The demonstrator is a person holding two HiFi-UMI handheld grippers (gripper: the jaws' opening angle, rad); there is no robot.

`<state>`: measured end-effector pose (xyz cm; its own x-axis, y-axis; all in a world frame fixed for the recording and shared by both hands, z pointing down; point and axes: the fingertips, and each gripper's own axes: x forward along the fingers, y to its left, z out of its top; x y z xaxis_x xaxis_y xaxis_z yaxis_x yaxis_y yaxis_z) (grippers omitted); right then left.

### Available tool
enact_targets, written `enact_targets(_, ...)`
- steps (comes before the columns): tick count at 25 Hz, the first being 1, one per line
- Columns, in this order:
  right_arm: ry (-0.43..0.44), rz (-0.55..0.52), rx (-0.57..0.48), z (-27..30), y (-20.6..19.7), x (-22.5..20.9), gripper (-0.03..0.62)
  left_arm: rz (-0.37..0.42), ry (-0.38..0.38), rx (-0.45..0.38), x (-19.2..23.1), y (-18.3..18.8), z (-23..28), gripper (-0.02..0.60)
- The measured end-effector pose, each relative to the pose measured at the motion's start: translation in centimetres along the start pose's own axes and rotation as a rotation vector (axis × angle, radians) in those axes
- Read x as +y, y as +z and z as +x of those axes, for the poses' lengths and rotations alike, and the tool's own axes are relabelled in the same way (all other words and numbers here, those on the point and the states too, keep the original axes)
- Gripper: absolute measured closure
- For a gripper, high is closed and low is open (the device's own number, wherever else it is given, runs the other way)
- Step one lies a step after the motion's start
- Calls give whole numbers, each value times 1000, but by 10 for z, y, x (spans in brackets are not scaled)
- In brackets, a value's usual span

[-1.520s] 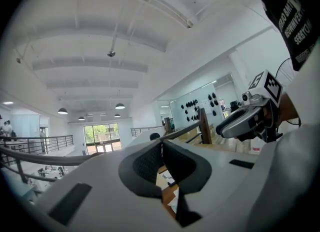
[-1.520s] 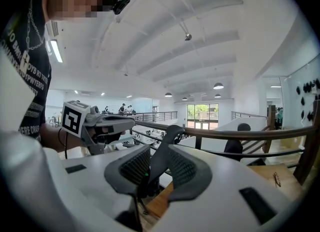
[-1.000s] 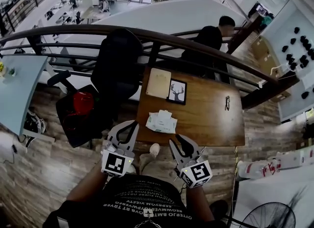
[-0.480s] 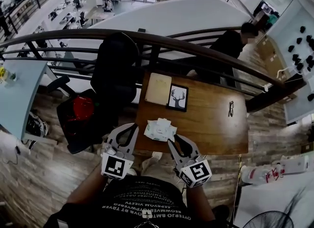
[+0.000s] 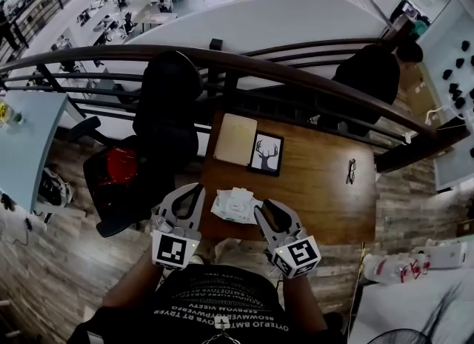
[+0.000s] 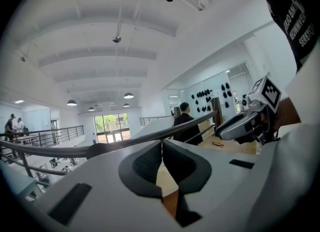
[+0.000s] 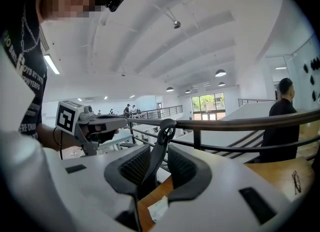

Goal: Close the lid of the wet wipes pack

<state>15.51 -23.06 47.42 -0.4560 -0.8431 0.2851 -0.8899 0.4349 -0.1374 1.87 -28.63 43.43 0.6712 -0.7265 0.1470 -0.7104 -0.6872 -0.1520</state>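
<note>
The white wet wipes pack (image 5: pixel 235 205) lies on the wooden table (image 5: pixel 311 194), close to its near edge. Whether its lid stands up is too small to tell. My left gripper (image 5: pixel 197 187) hovers just left of the pack, its jaws closed together with nothing in them (image 6: pixel 162 144). My right gripper (image 5: pixel 261 207) hangs just right of the pack, its jaws partly apart and empty (image 7: pixel 159 149). A white corner of the pack (image 7: pixel 158 209) shows below the right jaws. The left gripper view shows only table wood between its jaws.
A framed deer picture (image 5: pixel 265 153) and a tan board (image 5: pixel 235 139) lie at the table's far left. Glasses (image 5: pixel 351 170) rest at the right. A black office chair (image 5: pixel 159 124) with a red item stands left of the table. A dark railing (image 5: pixel 296 72) runs behind, with a person (image 5: pixel 374 72) beyond.
Both grippers have moved forward over the table's near edge. The pack, earlier ahead of them, now sits between their tips. The jaws look the same.
</note>
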Motion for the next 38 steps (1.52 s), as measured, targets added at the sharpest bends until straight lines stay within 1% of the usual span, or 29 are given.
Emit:
enact_targets(7,19,9,70,20,-21,-28,485,-10,-13,52,-5,-15,29,552)
enact_targets(11,35,17,124,34,-43,-43,485,-19,-18,61,-9,-21,46,552)
enact_targets(14,45,36,153,43,-60,-53,484,-11,-22,72,-13,-26,57,552)
enact_targets(23,85,88,288,77,-132,-75,464,-4,-13,139,-14,-45,73,552)
enact_targets(28,120,141,330,91,-161,-79,464,-29,-10,159,-13,-53,78,552)
enact_targets(30,132,146,354,97,-175,-81,461,-33,-5,169,-13,-57,80,552)
enact_targets(33,139,149,391,106,-197,-86,459,-44,3,177,-12,-60,83,552)
enact_targets(38,136,189,441,118,-228,-95,452,-40,11,199,-10,-66,83,552)
